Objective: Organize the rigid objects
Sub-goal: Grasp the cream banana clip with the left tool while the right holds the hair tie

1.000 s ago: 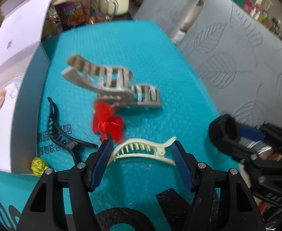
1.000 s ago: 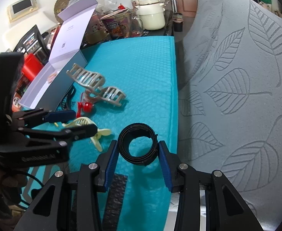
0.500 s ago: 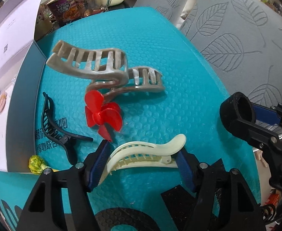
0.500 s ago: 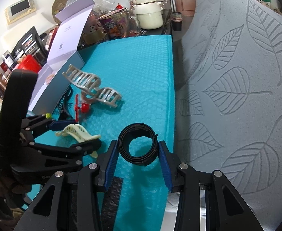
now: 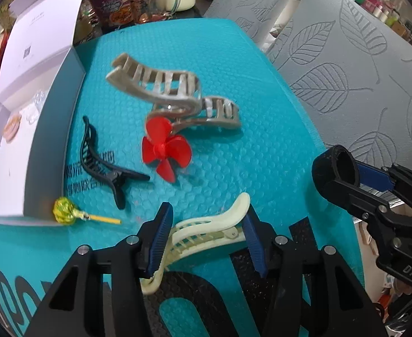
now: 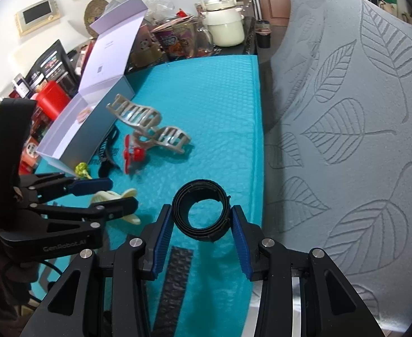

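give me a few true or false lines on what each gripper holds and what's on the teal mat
1. The left gripper is shut on the cream clip. True.
2. The right gripper holds a red propeller. False: it holds the black ring; the propeller lies on the mat.
3. The black clip lies in the box. False: it lies on the mat beside the box.
4. The lollipop lies by the box's near corner. True.
5. The beige clip lies beyond the propeller. True.

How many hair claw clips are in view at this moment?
3. The beige clip lies mid-mat, the black clip lies beside the open box, and the cream clip sits between the left gripper fingers. The box may hide more.
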